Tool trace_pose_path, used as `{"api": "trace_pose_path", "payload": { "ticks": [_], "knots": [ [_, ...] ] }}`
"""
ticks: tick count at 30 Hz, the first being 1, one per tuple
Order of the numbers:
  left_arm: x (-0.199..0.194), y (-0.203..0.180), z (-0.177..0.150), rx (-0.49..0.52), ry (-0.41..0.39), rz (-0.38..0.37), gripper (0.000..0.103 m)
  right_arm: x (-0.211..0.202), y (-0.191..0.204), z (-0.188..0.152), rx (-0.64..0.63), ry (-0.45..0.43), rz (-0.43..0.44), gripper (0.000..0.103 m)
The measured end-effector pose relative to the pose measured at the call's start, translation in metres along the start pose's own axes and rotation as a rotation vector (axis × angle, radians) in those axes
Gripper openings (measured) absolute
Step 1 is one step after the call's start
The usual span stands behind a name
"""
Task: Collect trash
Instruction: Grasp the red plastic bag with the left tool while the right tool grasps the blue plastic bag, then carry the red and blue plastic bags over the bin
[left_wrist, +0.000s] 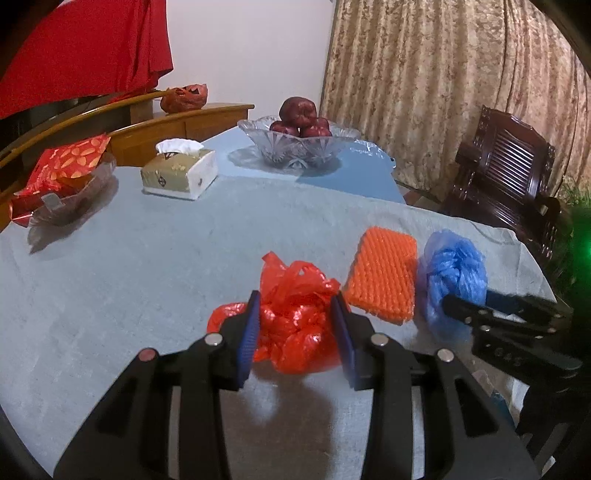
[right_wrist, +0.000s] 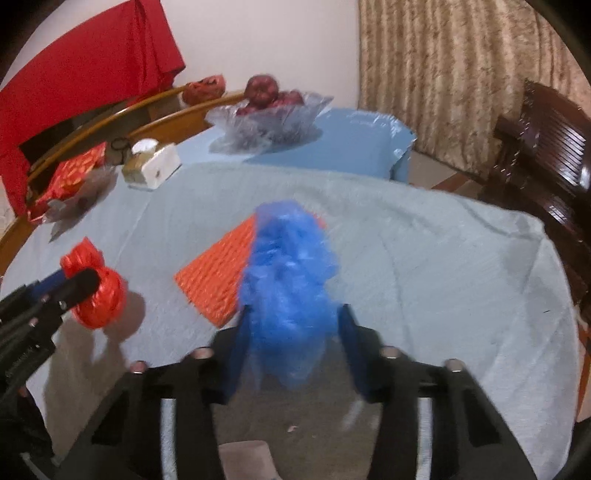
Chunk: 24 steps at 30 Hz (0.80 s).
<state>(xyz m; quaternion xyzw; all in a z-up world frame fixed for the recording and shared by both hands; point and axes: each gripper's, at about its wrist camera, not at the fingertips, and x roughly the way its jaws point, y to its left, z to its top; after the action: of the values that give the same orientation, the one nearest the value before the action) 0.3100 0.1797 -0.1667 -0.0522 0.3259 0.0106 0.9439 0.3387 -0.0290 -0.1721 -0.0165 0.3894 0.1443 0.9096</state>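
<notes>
Two crumpled bags sit in my grip over the grey tablecloth (left_wrist: 129, 258). My left gripper (left_wrist: 295, 321) has its blue pads pressed on either side of the red plastic bag (left_wrist: 295, 325); my right gripper (right_wrist: 291, 332) is clamped around the blue plastic bag (right_wrist: 291, 273). Between them lies the orange foam net (left_wrist: 384, 273), flat on the cloth. Farther off, to the left, stands a tissue box (left_wrist: 181, 170), with a glass fruit bowl (left_wrist: 299, 144) beyond it.

Each camera sits on a gripper and looks forward, down over the table (left_wrist: 129, 258). The left one is close to the red bag (left_wrist: 295, 317). The right one is close to the blue bag (right_wrist: 291, 280). Both see the bags, orange pad (left_wrist: 384, 277) and bowl (left_wrist: 299, 142).
</notes>
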Motion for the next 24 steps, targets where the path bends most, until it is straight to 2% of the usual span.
{"api": "trace_pose_path", "payload": {
  "ticks": [5, 16, 24],
  "knots": [
    [-0.006, -0.005, 0.001, 0.01, -0.002, -0.002, 0.036, -0.008, 0.0, 0.0, 0.006, -0.011, 0.05, 0.023],
    [-0.042, -0.032, 0.007, 0.047, -0.045, -0.027, 0.036, -0.072, -0.015, 0.003, 0.039, -0.132, 0.028, 0.022],
    [-0.079, -0.065, 0.005, 0.062, -0.08, -0.063, 0.036, -0.131, -0.033, -0.015, 0.08, -0.187, 0.0, 0.022]
  ]
}}
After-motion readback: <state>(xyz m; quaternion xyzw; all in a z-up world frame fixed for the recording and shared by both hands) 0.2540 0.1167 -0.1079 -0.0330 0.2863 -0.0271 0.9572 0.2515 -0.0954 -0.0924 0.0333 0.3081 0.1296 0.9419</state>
